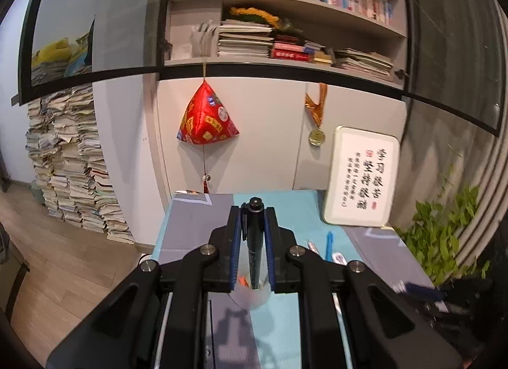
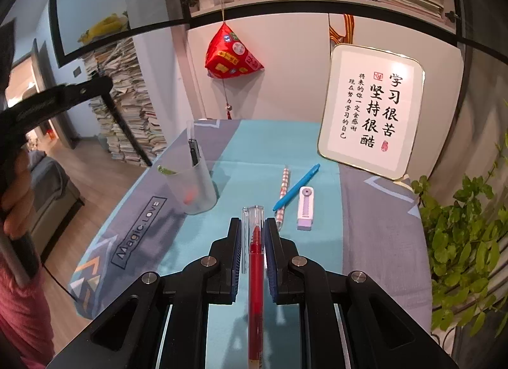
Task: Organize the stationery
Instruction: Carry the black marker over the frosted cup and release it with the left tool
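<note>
A red pen [image 2: 255, 277] sits in the right claw [image 2: 253, 229], a black pen [image 1: 255, 242] in the left claw [image 1: 253, 219]. Ahead of the right claw: blue pen [image 2: 297, 186], checked pencil [image 2: 283, 191], lilac-and-white eraser [image 2: 305, 204], teal-and-grey cloth [image 2: 270, 146].

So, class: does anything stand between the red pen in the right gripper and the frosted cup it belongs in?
Nothing visible does. The red pen sits in the right gripper; bare cloth separates it from the frosted cup, ahead-left.

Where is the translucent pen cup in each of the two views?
Left wrist view: the pen cup is low in the centre, mostly hidden behind the jaws, under the black pen.
Right wrist view: the cup stands left of centre on the cloth, in full view.
Shared landmark: the white calligraphy plaque, at right in both.
</note>
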Demonstrator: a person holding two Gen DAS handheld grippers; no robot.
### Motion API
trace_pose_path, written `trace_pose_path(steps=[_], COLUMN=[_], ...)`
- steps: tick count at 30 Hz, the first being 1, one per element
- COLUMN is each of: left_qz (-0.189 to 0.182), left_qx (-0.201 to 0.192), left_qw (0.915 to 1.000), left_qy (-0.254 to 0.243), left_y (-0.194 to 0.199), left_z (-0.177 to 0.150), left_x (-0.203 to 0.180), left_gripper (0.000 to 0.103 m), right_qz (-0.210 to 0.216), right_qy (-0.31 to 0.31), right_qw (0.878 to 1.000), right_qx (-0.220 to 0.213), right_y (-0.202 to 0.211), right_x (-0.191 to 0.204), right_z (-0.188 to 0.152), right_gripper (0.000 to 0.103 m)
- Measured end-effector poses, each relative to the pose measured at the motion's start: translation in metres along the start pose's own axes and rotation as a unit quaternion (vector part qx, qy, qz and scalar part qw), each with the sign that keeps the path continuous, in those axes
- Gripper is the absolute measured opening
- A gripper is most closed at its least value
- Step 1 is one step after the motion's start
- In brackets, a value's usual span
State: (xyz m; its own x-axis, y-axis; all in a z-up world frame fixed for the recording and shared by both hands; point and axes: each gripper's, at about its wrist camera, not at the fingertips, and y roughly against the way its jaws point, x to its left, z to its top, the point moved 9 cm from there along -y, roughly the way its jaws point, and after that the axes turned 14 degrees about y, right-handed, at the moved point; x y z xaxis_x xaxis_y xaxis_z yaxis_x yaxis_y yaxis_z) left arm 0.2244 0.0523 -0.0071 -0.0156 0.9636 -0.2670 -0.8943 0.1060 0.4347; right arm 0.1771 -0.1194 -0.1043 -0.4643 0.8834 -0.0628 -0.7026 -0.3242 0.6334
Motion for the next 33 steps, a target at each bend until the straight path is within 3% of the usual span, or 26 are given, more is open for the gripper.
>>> trace_pose_path(steps=[13,18,23,33], left_qz=[0.006,0.005,-0.005,-0.005], left_qx=[0.032,0.052,0.072,0.097], left_qw=[0.9994,0.9986,0.9969,0.9952], left_qy=[-0.010,0.011,0.030,0.012], left_y=[-0.063,-0.083,-0.095,-0.101], left_z=[-0.012,-0.020,-0.026,-0.049], left_x=[0.014,0.027,0.031,0.031], left_gripper=[0.012,0.012,0.012,0.012], right_qz=[-0.015,-0.015,-0.015,-0.006], right_qy=[-0.013,-0.009,-0.009,0.002], right_qw=[1.000,1.000,1.000,1.000], right_qx=[0.011,0.018,0.023,0.023], right_y=[-0.013,-0.020,-0.027,-0.035], right_x=[-0.010,-0.008,-0.006,0.004], right_z=[0.004,0.004,0.006,0.019], right_gripper=[0.015,0.015,0.015,0.015])
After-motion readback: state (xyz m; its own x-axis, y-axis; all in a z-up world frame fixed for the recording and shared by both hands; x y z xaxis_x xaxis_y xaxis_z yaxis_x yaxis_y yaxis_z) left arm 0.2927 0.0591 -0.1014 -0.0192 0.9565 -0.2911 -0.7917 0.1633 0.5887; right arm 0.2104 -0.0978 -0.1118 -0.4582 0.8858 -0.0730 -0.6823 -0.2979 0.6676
